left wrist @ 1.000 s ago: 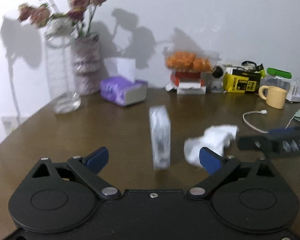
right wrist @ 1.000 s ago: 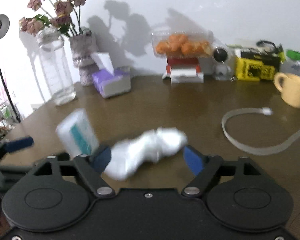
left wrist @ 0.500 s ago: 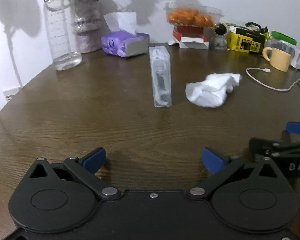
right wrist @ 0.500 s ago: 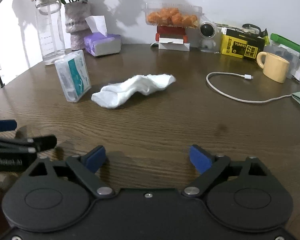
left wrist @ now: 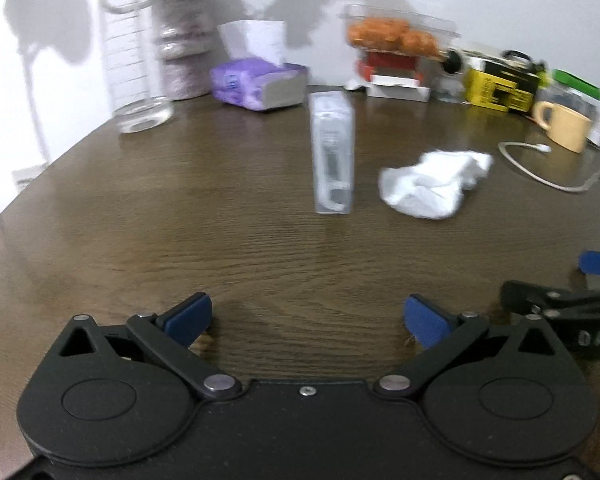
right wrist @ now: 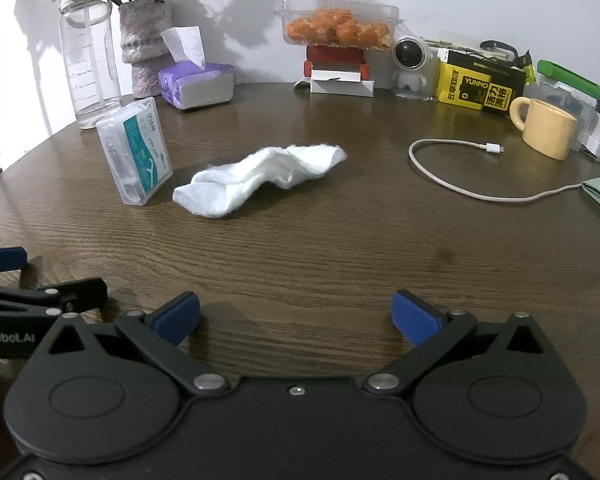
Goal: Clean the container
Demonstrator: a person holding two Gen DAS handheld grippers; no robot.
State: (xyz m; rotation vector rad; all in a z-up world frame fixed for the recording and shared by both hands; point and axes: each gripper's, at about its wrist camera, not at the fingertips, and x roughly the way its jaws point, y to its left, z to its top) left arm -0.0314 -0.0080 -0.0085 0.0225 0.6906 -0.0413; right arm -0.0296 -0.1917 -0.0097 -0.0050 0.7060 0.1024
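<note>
Our left claw (left wrist: 308,320) and right claw (right wrist: 296,314) are both wide open and hold nothing. A second ago they were right up by the cloth and box; now we have pulled them back low and near. The little clear container (right wrist: 134,151) stands upright on the brown tabletop (right wrist: 320,248), with the white cloth (right wrist: 260,174) lying just beside it. We think the wiping is done. Far back by the white wall sit a tissue pack (right wrist: 198,84), a water bottle (right wrist: 88,64) and a yellow mug (right wrist: 546,130).
</note>
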